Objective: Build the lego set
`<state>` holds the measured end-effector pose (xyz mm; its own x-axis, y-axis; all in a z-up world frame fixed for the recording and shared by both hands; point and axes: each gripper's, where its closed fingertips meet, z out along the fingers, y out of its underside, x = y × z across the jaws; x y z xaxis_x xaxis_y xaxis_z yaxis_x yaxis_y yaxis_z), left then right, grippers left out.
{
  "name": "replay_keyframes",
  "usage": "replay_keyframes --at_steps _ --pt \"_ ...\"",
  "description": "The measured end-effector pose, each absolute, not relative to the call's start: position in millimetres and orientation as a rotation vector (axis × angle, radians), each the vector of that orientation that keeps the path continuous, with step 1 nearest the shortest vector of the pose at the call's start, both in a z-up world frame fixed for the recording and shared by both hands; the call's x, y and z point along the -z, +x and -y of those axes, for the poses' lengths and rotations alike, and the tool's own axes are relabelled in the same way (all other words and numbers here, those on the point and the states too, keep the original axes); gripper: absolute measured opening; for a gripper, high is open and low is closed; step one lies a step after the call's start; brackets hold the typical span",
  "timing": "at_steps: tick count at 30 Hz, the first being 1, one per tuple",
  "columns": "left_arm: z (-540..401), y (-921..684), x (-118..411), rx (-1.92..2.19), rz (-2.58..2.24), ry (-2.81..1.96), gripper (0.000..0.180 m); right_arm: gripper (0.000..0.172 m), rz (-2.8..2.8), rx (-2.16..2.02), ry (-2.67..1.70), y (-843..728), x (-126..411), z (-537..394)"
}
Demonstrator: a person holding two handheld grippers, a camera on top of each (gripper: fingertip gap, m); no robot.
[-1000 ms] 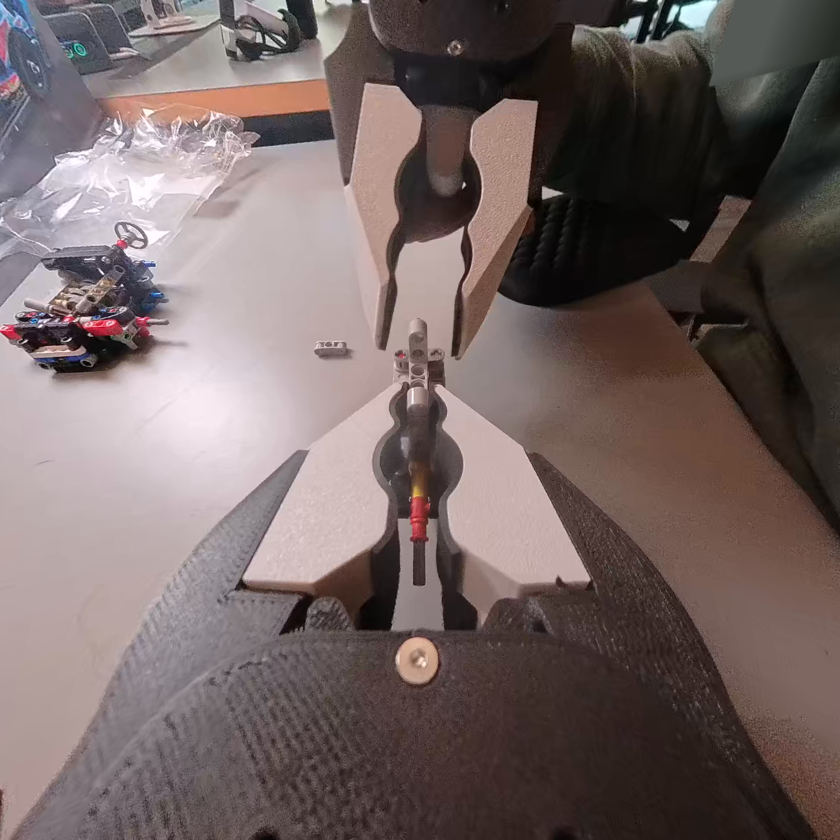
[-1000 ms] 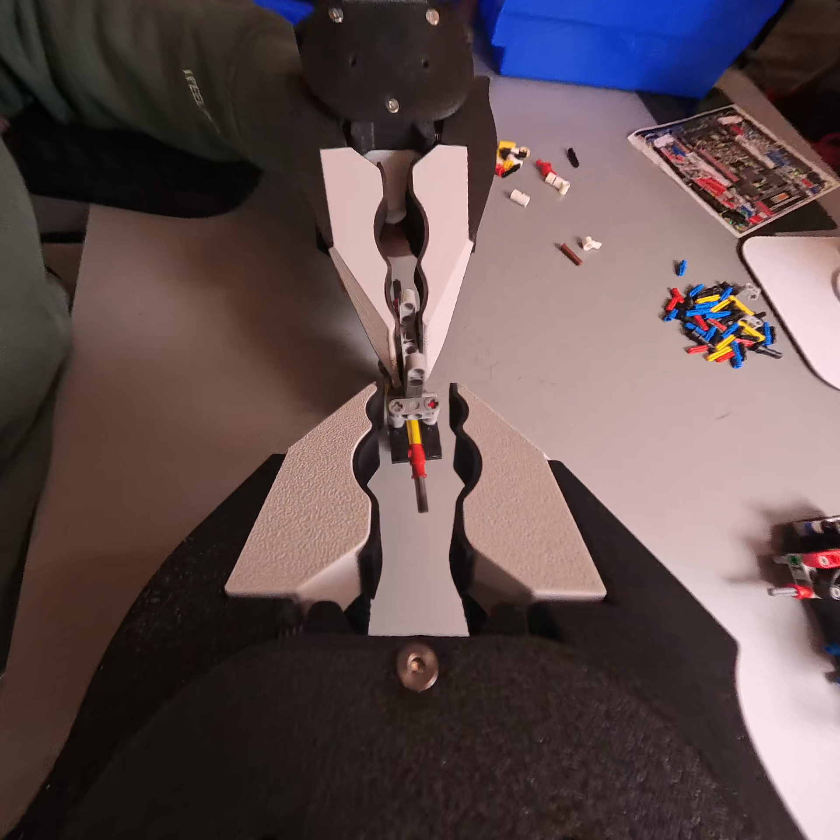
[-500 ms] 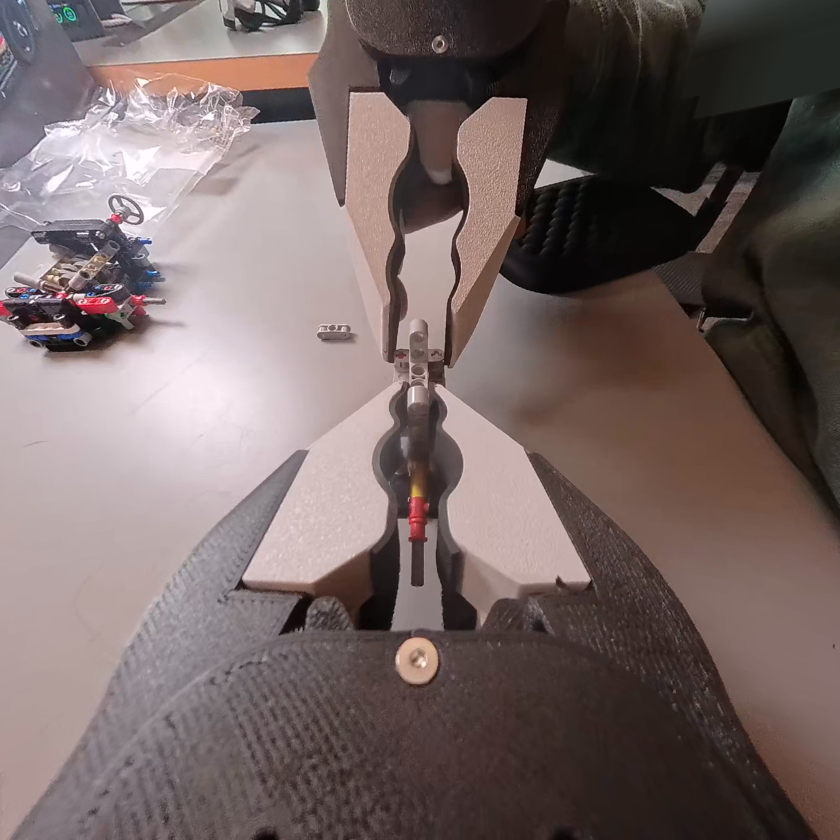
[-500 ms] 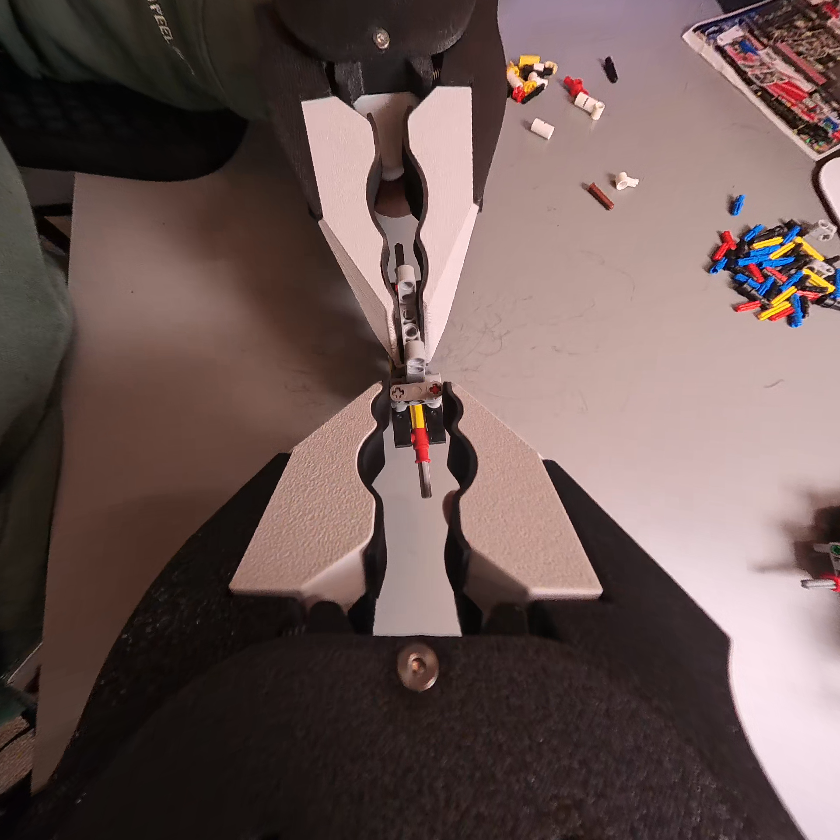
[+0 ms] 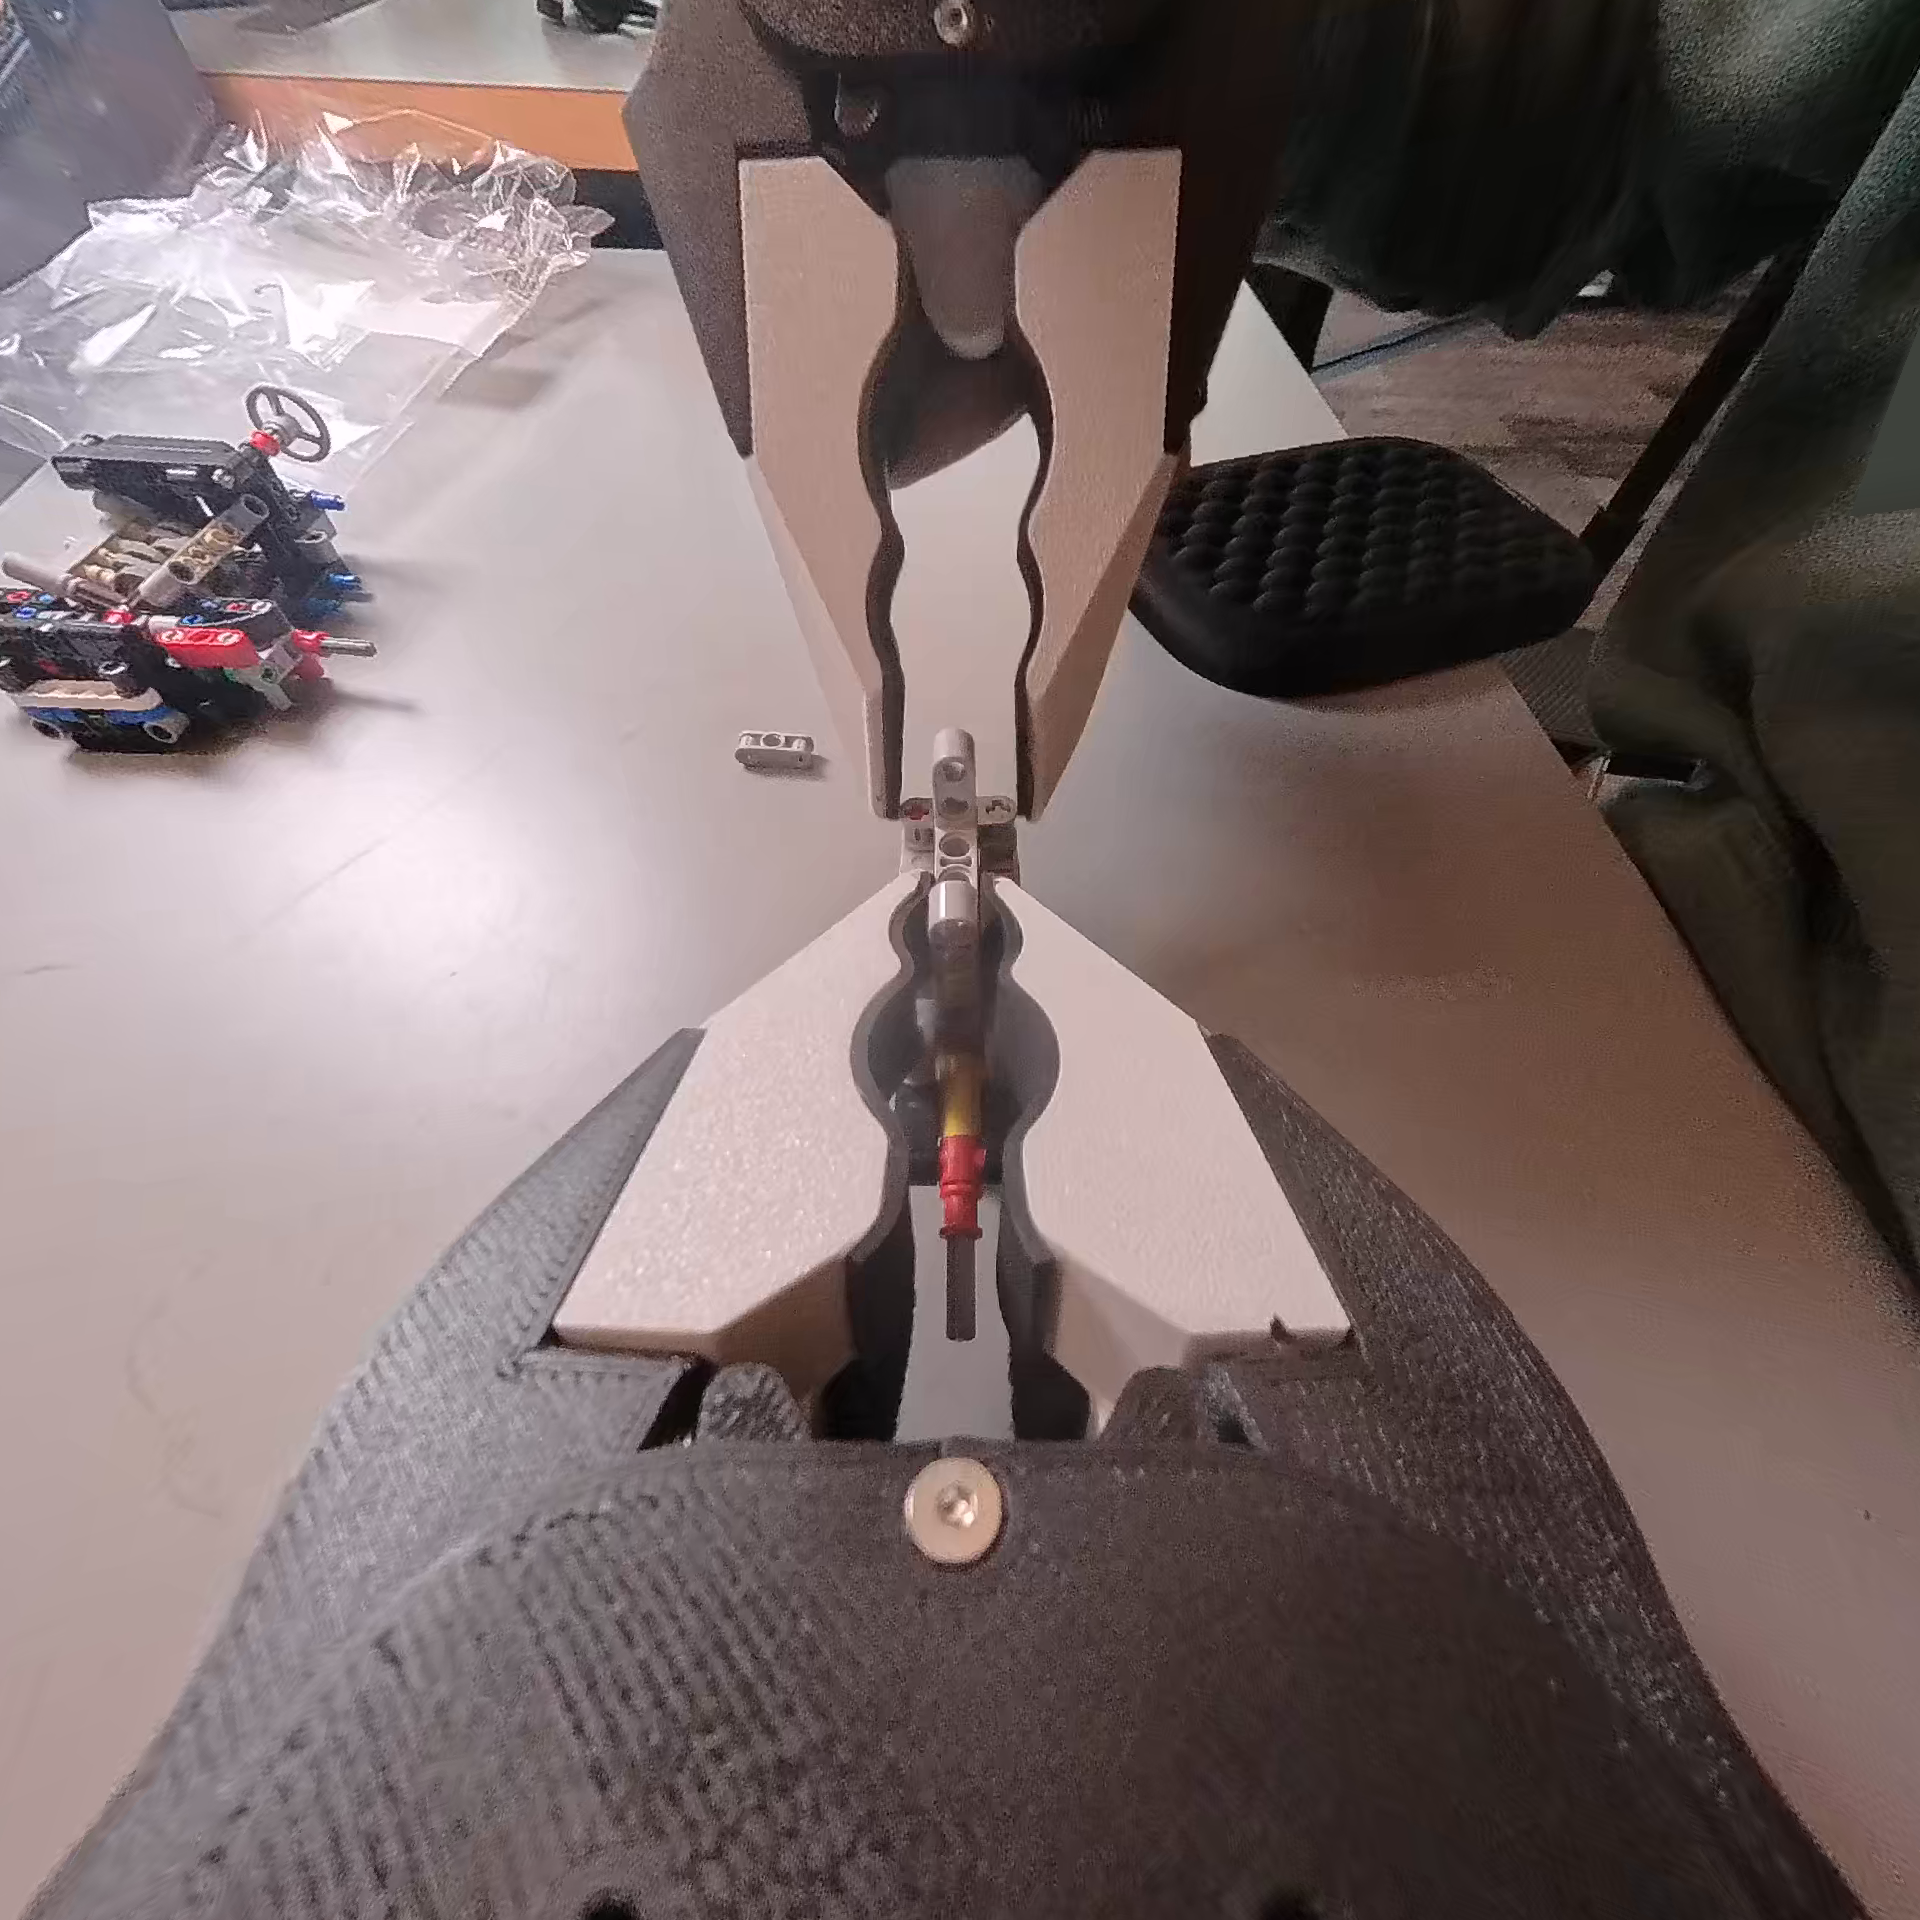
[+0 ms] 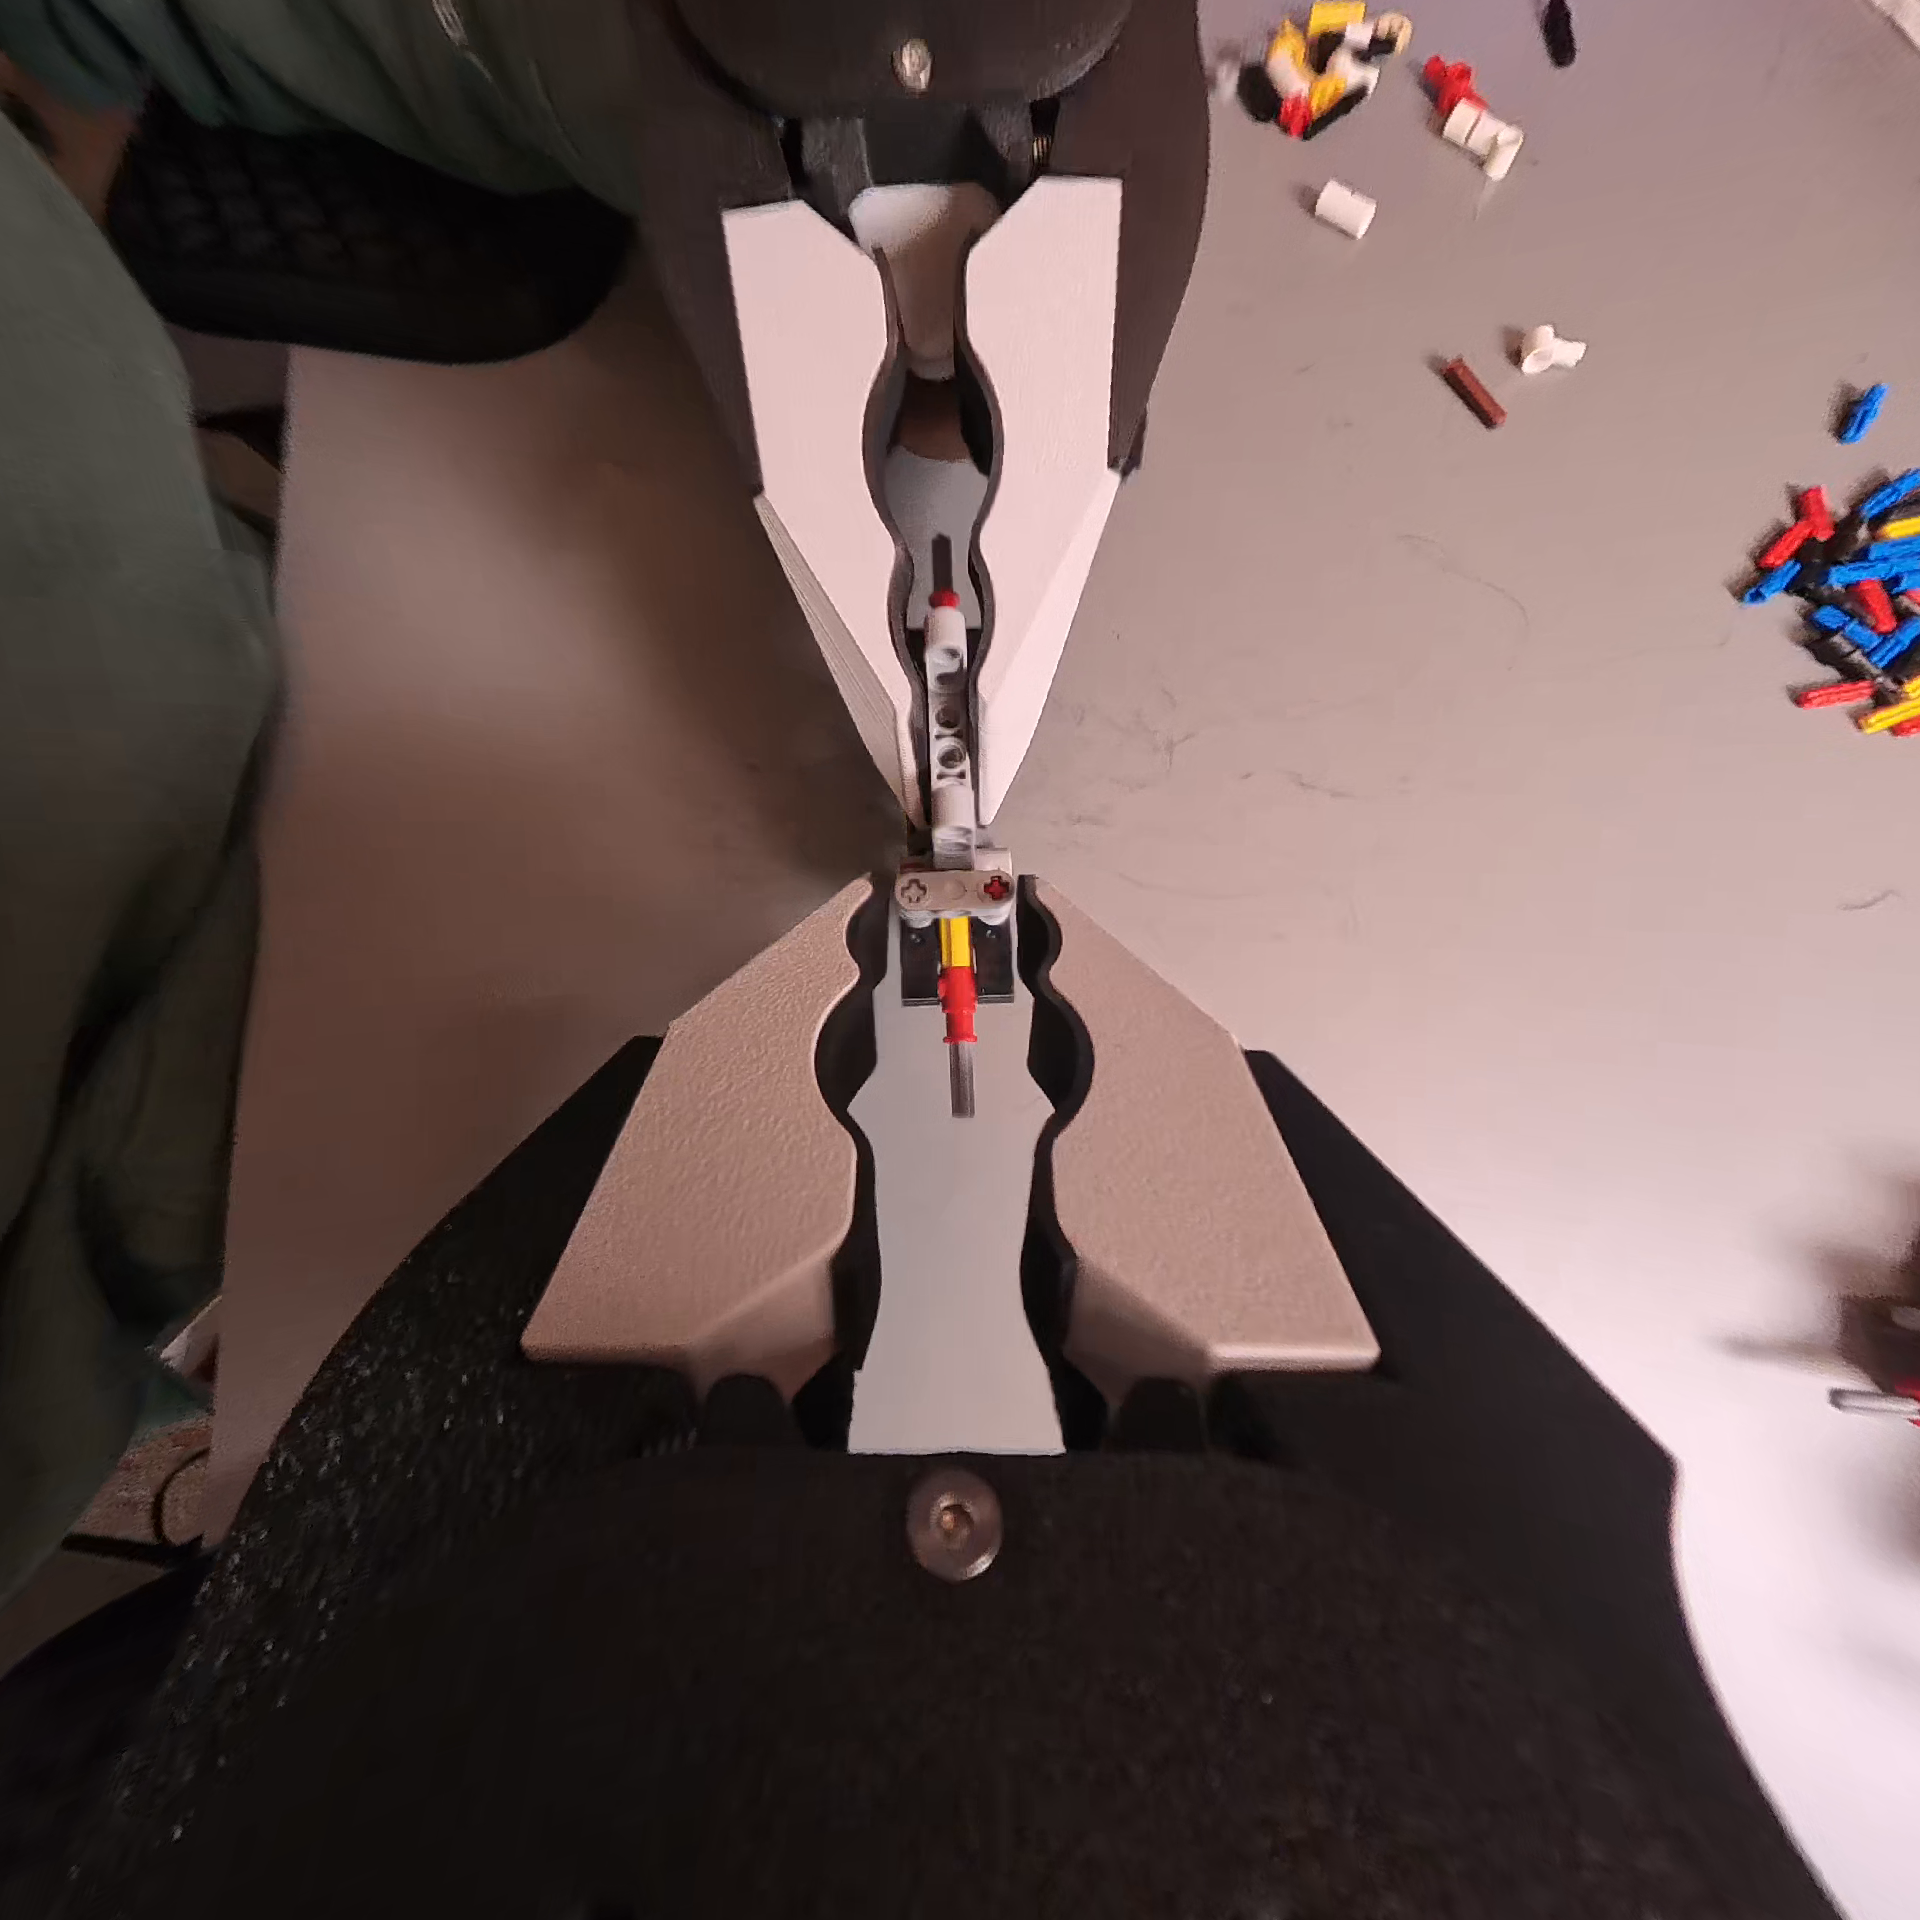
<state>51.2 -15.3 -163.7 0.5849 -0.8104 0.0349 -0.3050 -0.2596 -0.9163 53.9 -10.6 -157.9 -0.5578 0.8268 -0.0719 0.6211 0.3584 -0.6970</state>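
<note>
While nearly shut, left fingers pinch grey beam | right fingers seemingly clamp crosspiece

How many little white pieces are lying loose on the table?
4. One grey-white piece lies left of the hand-held grippers. A white tube, a white piece and a white-and-red one lie far right. The pile may hide more.

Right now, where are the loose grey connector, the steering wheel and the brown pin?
Loose grey connector (image 5: 774, 750): left wrist view, its middle.
Steering wheel (image 5: 286, 418): left wrist view, its hub.
Brown pin (image 6: 1473, 393): right wrist view, its middle.
</note>
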Motion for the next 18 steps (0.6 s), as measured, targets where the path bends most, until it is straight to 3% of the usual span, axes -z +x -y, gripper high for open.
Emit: replay_keyframes --at_steps 3,9,18 --pt "13.9 49.8 164.0 0.634 -0.912 -1.834 0.006 0.023 2.296 -1.089 -1.296 58.0 139.7 4.9" --pt "12.8 48.1 164.3 0.628 -0.92 -1.837 0.006 0.01 2.321 -0.933 -1.362 50.4 151.5 6.7" --pt "15.1 49.1 164.0 0.599 -0.934 -1.83 0.006 0.008 2.442 -0.748 -1.377 50.5 160.7 11.3"
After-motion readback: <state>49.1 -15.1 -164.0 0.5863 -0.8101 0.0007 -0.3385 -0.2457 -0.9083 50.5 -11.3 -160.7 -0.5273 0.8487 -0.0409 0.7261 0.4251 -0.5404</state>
